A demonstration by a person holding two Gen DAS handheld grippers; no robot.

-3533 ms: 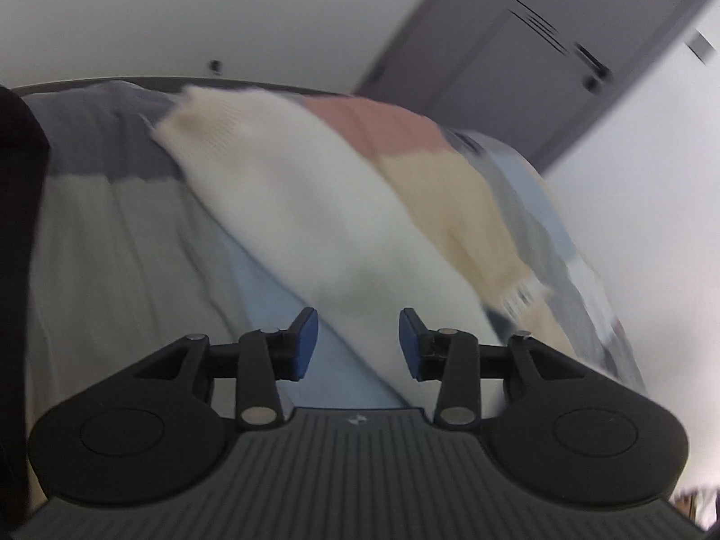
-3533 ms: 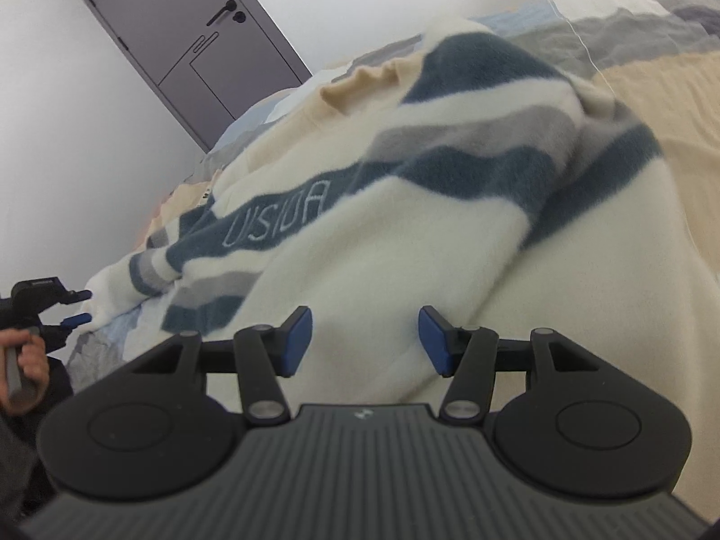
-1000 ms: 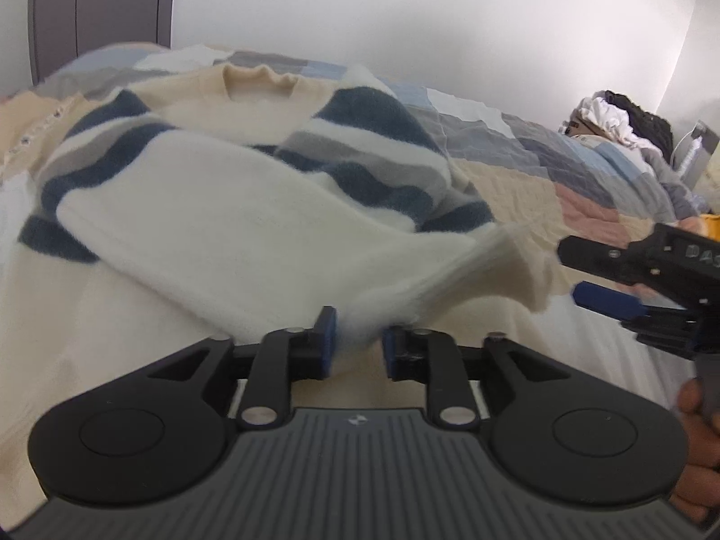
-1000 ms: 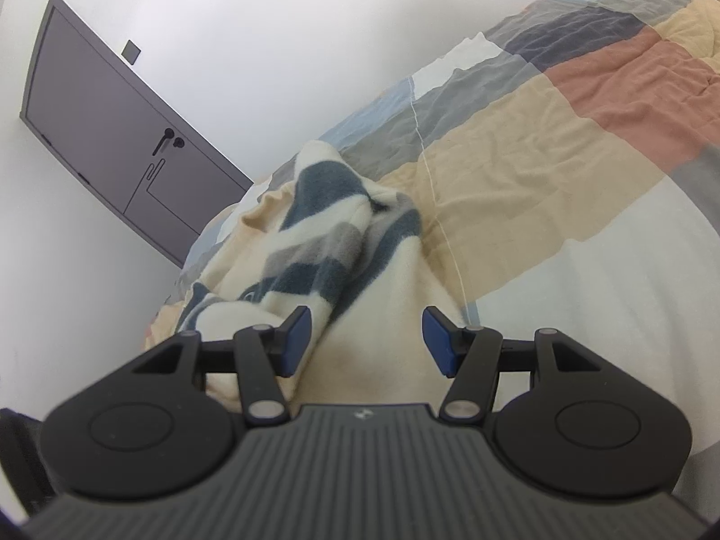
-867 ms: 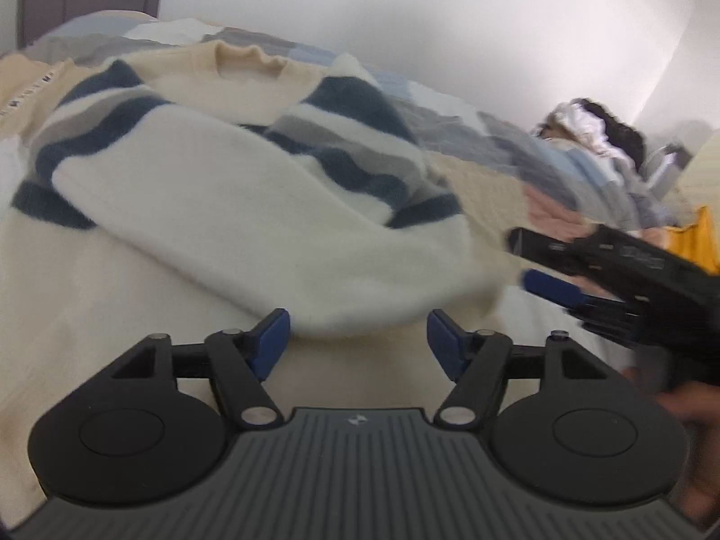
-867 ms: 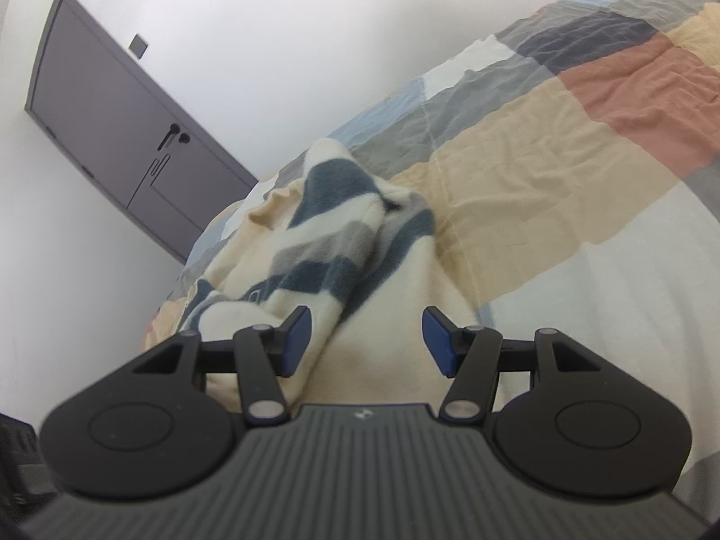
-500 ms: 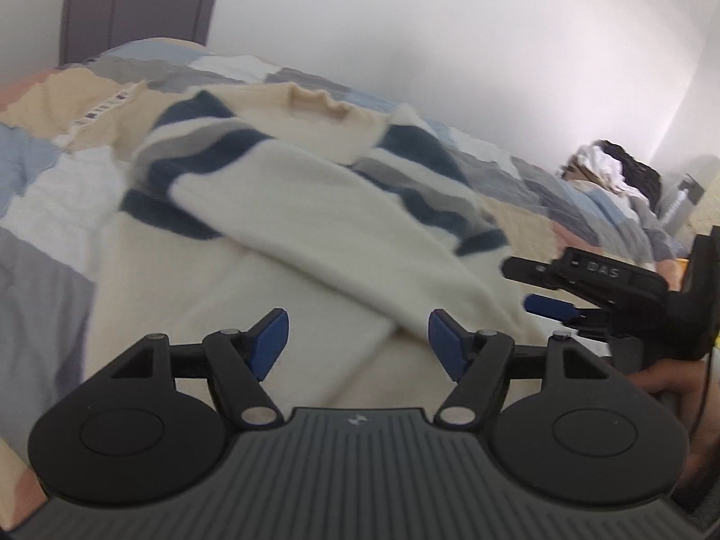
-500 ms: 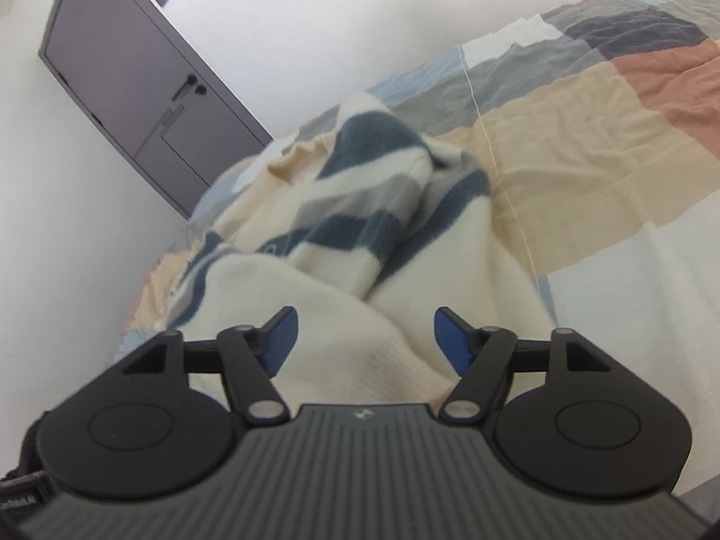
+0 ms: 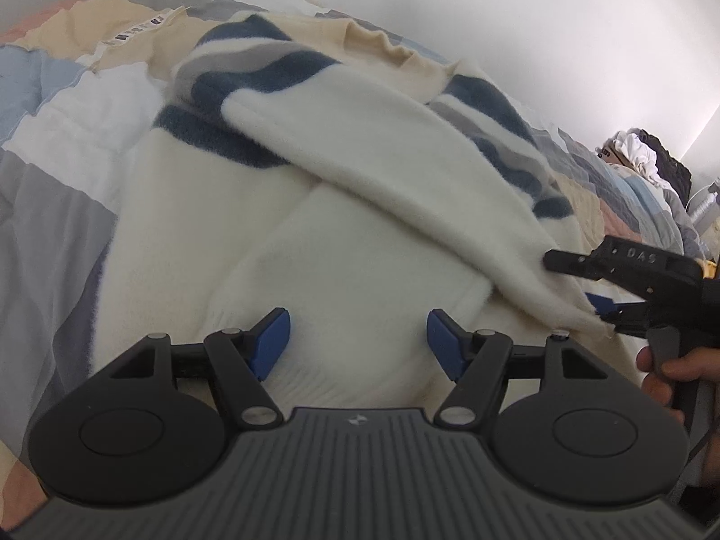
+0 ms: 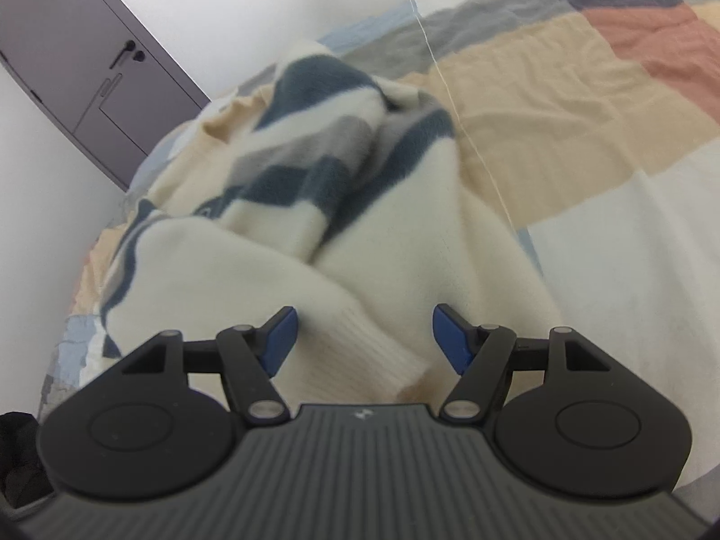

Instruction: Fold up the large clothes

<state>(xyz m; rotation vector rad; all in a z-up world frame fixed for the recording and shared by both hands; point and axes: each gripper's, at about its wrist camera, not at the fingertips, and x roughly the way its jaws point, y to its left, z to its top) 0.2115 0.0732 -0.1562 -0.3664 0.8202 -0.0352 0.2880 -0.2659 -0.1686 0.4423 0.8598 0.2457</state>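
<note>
Patchwork bedding [image 9: 54, 207] in grey, pale blue, white, tan and salmon blocks covers the bed under you, with a white wall behind and a grey door [image 10: 85, 76] off to the left in your right wrist view. Spread across that quilt lies the sweater [image 9: 360, 243], cream with navy and grey stripes near the shoulders and a tan ribbed collar at the far end. One cream sleeve [image 9: 405, 171] is folded diagonally over the body, its cuff ending at the right edge near your other tool.

Your left gripper [image 9: 358, 339] hovers over the sweater's lower body; its blue pads have just been spreading and now stand wide apart, nothing pinched between them. Further right, a heap of dark and white clothes [image 9: 648, 157] sits at the far end of the bed.

Your right gripper [image 10: 364, 337], held in your hand [image 9: 670, 375], has also just been opening; its pads are parted above a ribbed cream cuff [image 10: 360, 351], pressing on nothing.
</note>
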